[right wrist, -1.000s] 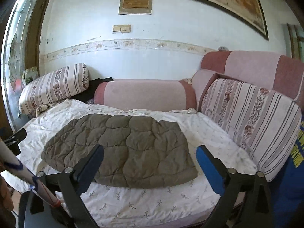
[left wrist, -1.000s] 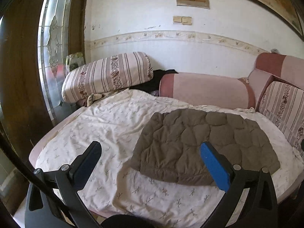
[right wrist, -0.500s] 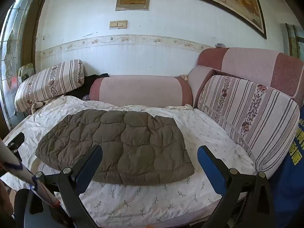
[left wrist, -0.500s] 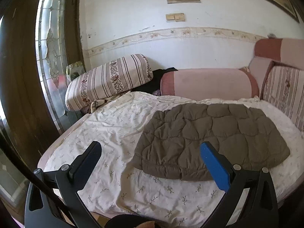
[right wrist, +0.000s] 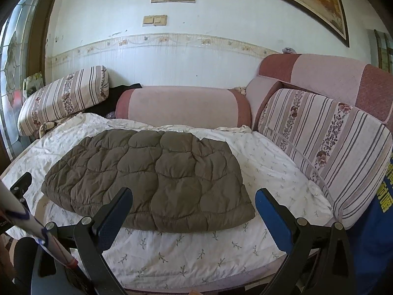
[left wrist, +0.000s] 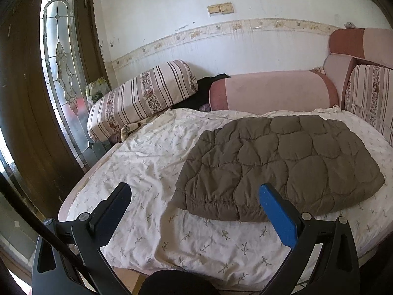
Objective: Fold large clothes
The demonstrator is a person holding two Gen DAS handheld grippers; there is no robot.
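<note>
A brown quilted jacket (left wrist: 282, 167) (right wrist: 152, 174) lies folded flat on a white floral sheet (left wrist: 152, 162) (right wrist: 267, 162) over a sofa bed. My left gripper (left wrist: 194, 191) hangs open above the sheet's near edge, close to the jacket's elastic hem, touching nothing. My right gripper (right wrist: 194, 196) is open too, held above the jacket's near edge with nothing between its fingers. The left gripper's tip (right wrist: 22, 184) shows at the left edge of the right wrist view.
A striped bolster (left wrist: 140, 98) (right wrist: 61, 98) and a pink bolster (left wrist: 270, 91) (right wrist: 181, 108) line the wall. Striped cushions (right wrist: 326, 145) stand on the right. A dark garment (left wrist: 196, 95) lies between the bolsters. A wooden glazed door (left wrist: 59, 73) is at the left.
Both cameras have shifted slightly, the left one tilting so the jacket sits more to the right and nearer. The jacket has not moved and both grippers stay open.
</note>
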